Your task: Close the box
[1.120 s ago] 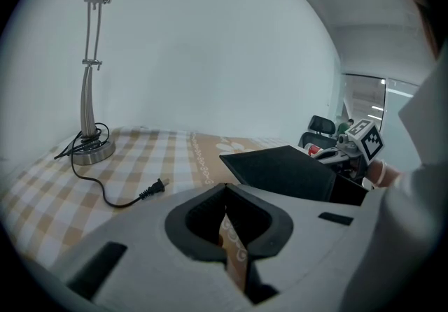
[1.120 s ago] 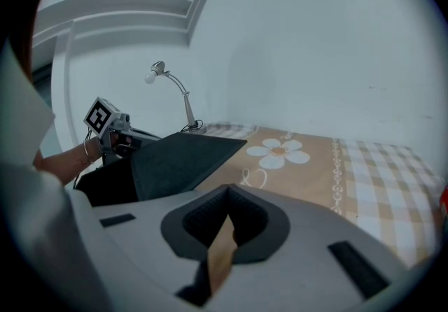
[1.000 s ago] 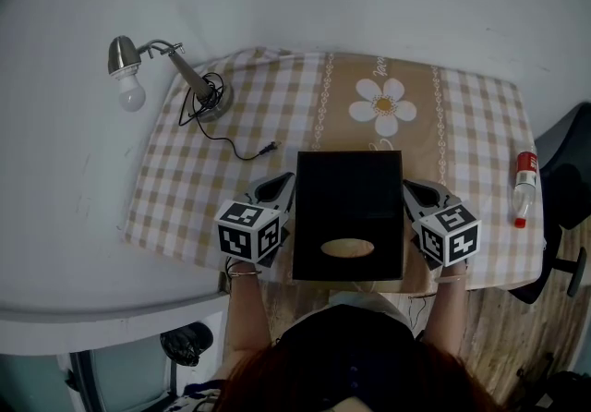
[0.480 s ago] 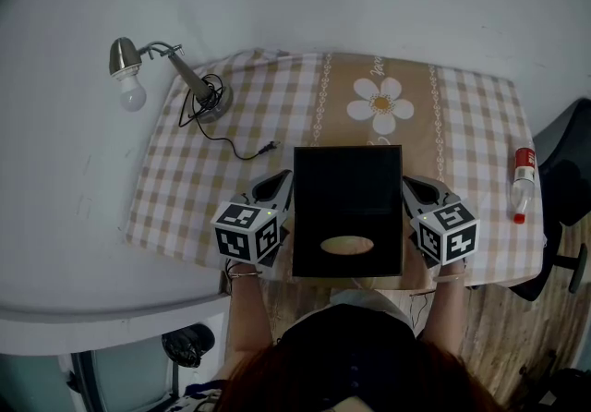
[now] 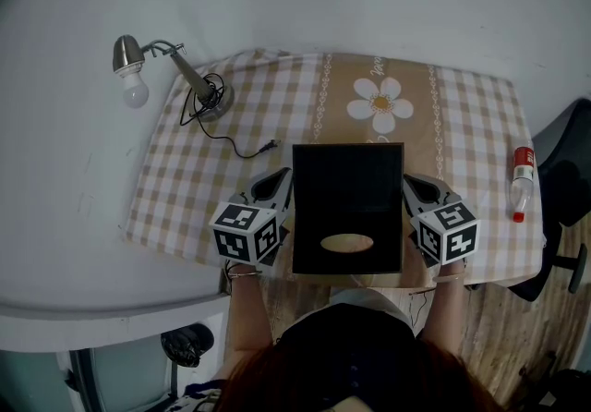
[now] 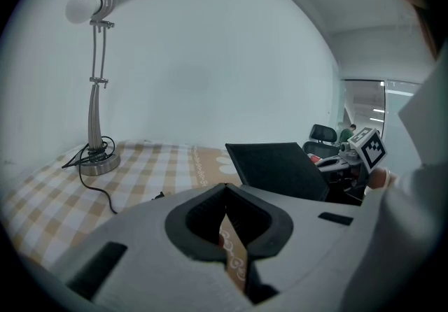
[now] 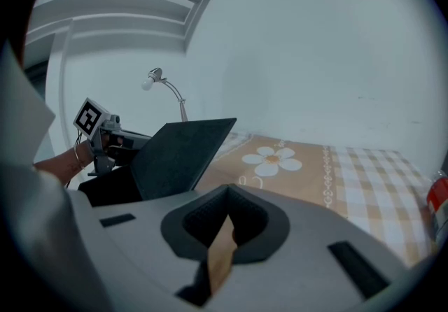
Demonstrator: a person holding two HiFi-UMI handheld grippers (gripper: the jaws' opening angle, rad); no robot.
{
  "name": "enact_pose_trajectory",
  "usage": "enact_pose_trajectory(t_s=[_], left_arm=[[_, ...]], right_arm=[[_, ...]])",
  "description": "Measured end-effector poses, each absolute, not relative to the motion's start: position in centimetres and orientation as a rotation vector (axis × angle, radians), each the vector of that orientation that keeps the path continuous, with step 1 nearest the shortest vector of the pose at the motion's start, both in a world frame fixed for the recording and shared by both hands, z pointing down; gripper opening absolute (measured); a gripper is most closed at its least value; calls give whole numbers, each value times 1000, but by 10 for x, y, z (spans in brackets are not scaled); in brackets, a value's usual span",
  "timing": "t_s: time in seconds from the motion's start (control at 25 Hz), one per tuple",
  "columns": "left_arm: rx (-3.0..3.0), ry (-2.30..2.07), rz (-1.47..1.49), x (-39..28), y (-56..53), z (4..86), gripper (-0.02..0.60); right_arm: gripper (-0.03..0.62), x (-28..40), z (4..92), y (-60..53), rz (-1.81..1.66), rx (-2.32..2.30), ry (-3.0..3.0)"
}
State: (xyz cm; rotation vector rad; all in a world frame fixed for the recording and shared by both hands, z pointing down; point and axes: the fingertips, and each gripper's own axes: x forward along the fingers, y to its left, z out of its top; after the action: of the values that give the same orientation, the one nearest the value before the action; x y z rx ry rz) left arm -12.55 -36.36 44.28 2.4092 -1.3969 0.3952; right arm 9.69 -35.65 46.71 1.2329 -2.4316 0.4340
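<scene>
A black box lies on the checked tablecloth near the front edge, with a tan oval on its top face. In both gripper views its black lid stands tilted up above the dark box body. My left gripper sits close against the box's left side and my right gripper against its right side. Both sets of jaws meet at the tips with only cloth showing behind them. Whether either gripper touches the box is hidden.
A desk lamp stands at the back left with its cord and plug trailing toward the box. A red-capped bottle lies at the cloth's right edge. An office chair stands beyond. A flower print marks the cloth behind the box.
The lid's far edge has crept a little further up the head view and the oval with it. Both grippers have stayed beside the box.
</scene>
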Motion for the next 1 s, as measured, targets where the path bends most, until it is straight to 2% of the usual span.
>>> enact_pose_trajectory(t_s=[1.0], left_arm=[[2456,-1463,329,-125,-339,416,25]], right_arm=[[15,100,447,-340,403,1300,-2470]])
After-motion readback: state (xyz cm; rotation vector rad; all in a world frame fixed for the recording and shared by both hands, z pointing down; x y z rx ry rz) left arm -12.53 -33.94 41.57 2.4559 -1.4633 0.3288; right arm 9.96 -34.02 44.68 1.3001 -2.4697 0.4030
